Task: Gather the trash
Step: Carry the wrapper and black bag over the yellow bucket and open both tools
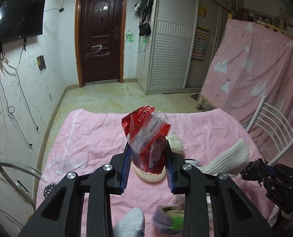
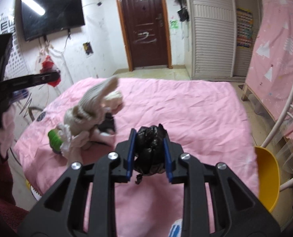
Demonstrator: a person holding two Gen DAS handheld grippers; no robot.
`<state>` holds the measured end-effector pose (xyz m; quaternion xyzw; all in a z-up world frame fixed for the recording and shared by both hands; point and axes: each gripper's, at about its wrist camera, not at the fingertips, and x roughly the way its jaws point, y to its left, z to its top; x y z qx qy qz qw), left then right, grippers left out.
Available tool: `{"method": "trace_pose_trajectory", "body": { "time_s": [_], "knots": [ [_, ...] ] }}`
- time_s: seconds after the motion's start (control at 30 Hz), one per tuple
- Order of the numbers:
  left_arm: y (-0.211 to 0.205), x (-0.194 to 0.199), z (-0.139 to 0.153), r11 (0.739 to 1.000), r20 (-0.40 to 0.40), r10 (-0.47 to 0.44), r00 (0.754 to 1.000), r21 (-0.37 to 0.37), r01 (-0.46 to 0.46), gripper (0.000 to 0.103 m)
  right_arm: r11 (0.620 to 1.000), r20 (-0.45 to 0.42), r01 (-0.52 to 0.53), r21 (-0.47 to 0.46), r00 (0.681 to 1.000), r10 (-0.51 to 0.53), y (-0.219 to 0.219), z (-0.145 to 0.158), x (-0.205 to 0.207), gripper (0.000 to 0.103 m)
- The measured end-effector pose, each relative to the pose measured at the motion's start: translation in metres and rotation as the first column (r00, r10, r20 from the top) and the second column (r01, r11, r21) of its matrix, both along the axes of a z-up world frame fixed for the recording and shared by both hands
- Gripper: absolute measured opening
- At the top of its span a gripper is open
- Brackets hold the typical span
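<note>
The left tongs [image 1: 148,156] pinch a red wrapper [image 1: 146,138] between their blue pads, holding it upright above the pink bed [image 1: 87,138], over a pale oval thing [image 1: 149,176] lying on the sheet. The right tongs [image 2: 149,154] pinch a crumpled black bag [image 2: 150,150], also above the bed [image 2: 186,108], nearer its right side. To their left a blurred heap of clothes [image 2: 91,108] lies on the sheet with a green thing [image 2: 55,138] beside it, and a yellow bowl [image 2: 268,177] sits off the bed's right edge by a white chair [image 2: 284,118].
</note>
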<state>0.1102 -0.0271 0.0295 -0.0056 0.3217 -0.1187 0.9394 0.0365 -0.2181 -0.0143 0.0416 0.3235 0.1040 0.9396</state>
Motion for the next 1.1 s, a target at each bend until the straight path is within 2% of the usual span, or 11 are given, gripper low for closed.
{"method": "trace_pose_trajectory", "body": {
  "time_s": [0.43, 0.83, 1.1],
  "knots": [
    [-0.102, -0.032, 0.03, 0.985, 0.074, -0.171, 0.982, 0.034, 0.169, 0.021, 0.982, 0.077, 0.181, 0.06, 0.98, -0.185, -0.092, 0.014, -0.023, 0.024],
    [-0.193, -0.037, 0.029, 0.952, 0.052, -0.301, 0.952, 0.079, 0.296, 0.021, 0.949, 0.099, 0.309, 0.062, 0.944, -0.314, -0.156, 0.005, -0.035, 0.024],
    [-0.241, -0.04, 0.026, 0.925, 0.022, -0.374, 0.927, 0.087, 0.371, 0.021, 0.903, 0.112, 0.426, 0.061, 0.896, -0.43, -0.202, -0.001, -0.038, 0.024]
  ]
}}
